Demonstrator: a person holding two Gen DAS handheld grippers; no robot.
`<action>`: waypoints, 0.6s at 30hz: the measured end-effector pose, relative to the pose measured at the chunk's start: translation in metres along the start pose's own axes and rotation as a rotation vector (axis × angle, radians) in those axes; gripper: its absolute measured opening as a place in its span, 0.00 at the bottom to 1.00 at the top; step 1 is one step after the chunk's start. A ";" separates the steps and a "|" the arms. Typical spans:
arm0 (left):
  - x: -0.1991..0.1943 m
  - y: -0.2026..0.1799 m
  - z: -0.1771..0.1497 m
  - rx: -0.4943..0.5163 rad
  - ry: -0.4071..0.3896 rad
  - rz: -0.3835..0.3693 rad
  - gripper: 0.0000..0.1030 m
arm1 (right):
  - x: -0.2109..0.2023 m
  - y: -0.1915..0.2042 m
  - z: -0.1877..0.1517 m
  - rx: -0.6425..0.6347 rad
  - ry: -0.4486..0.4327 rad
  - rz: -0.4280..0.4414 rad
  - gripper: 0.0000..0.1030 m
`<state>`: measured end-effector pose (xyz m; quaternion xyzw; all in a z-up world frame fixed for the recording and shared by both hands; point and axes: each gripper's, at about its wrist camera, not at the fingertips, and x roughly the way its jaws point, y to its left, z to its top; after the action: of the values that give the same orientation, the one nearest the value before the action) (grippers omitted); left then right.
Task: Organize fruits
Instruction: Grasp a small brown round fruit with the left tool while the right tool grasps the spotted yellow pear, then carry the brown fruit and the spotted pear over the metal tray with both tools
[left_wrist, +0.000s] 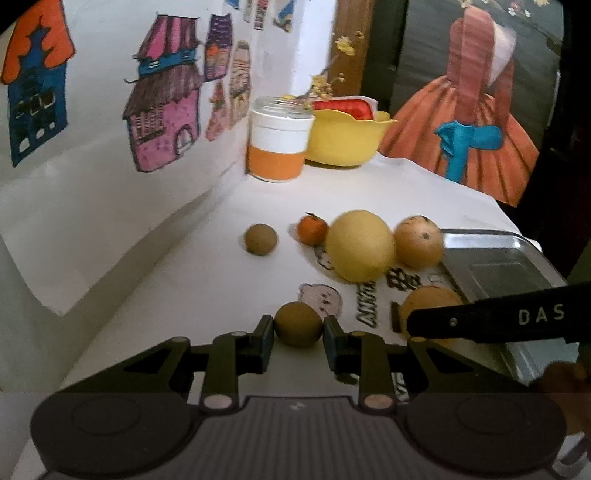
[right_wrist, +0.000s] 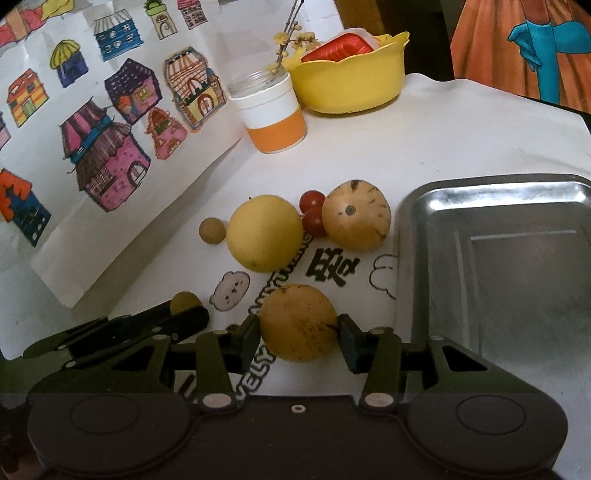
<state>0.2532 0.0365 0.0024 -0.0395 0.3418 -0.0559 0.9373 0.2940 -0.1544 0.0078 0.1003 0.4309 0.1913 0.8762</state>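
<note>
Both grippers are closing on fruit near the table's front edge — left gripper (left_wrist: 298, 325) pinching a small brown fruit (left_wrist: 297, 323), right gripper (right_wrist: 298, 328) clasping a yellow-orange fruit (right_wrist: 297, 322) beside the empty metal tray (right_wrist: 517, 280) — round skins risking slipping out.

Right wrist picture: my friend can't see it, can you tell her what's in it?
The right gripper has its two fingers around a spotted yellow fruit on a white table, beside an empty metal tray. Behind it lie a big yellow fruit, two cherry tomatoes, another spotted fruit and a yellow bowl.
</note>
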 end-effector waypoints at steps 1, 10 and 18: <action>-0.001 -0.001 -0.001 0.003 0.002 -0.005 0.31 | -0.002 0.000 -0.002 -0.002 -0.001 0.001 0.46; -0.010 -0.014 -0.007 0.029 0.016 -0.026 0.31 | -0.018 -0.005 -0.016 -0.009 -0.024 0.012 0.46; -0.016 -0.029 -0.008 0.045 0.012 -0.040 0.31 | -0.039 -0.011 -0.020 -0.008 -0.070 0.022 0.46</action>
<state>0.2337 0.0097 0.0097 -0.0251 0.3451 -0.0825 0.9346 0.2591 -0.1804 0.0196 0.1082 0.3981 0.1989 0.8890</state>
